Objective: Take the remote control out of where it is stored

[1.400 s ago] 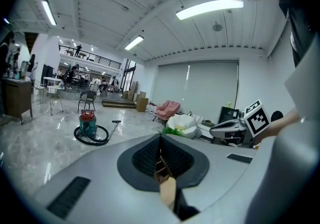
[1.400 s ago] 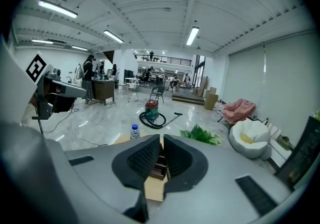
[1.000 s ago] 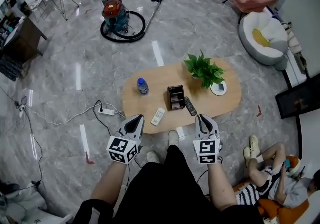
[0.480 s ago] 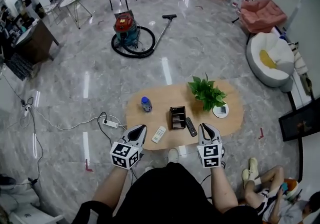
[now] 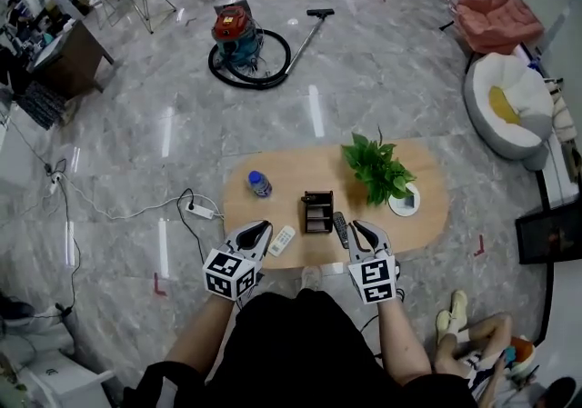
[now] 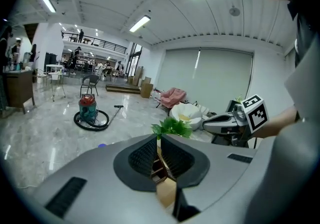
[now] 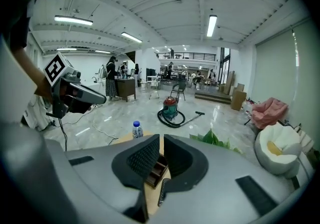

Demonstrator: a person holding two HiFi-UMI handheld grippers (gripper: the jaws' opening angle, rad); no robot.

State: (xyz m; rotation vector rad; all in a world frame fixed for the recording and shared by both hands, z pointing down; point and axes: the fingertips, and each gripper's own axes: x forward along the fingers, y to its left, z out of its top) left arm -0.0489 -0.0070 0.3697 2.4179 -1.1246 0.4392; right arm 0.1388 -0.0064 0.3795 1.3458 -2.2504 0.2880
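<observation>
A black remote control [image 5: 340, 229] lies flat on the oval wooden table [image 5: 273, 174], just right of a brown organiser box [image 5: 317, 213]. Left of the box lies a white remote [image 5: 283, 240]. My left gripper [image 5: 258, 232] hovers at the table's near edge by the white remote, its jaws shut and empty. Beside the black remote is my right gripper [image 5: 359, 229], jaws a crack apart with nothing between them. In the right gripper view the box [image 7: 156, 170] and the black remote [image 7: 162, 190] show below the jaws [image 7: 161, 140].
A water bottle [image 5: 259, 184], a potted plant [image 5: 376, 170] and a white dish [image 5: 405, 204] share the table. A power strip [image 5: 202, 211] with cables lies on the floor at the left. A vacuum cleaner [image 5: 238, 34] stands beyond. A person's legs [image 5: 468, 338] are at the lower right.
The table has drawn closer in the head view, and both gripper tips have moved from short of its near edge to over it. Neither gripper's jaws have changed.
</observation>
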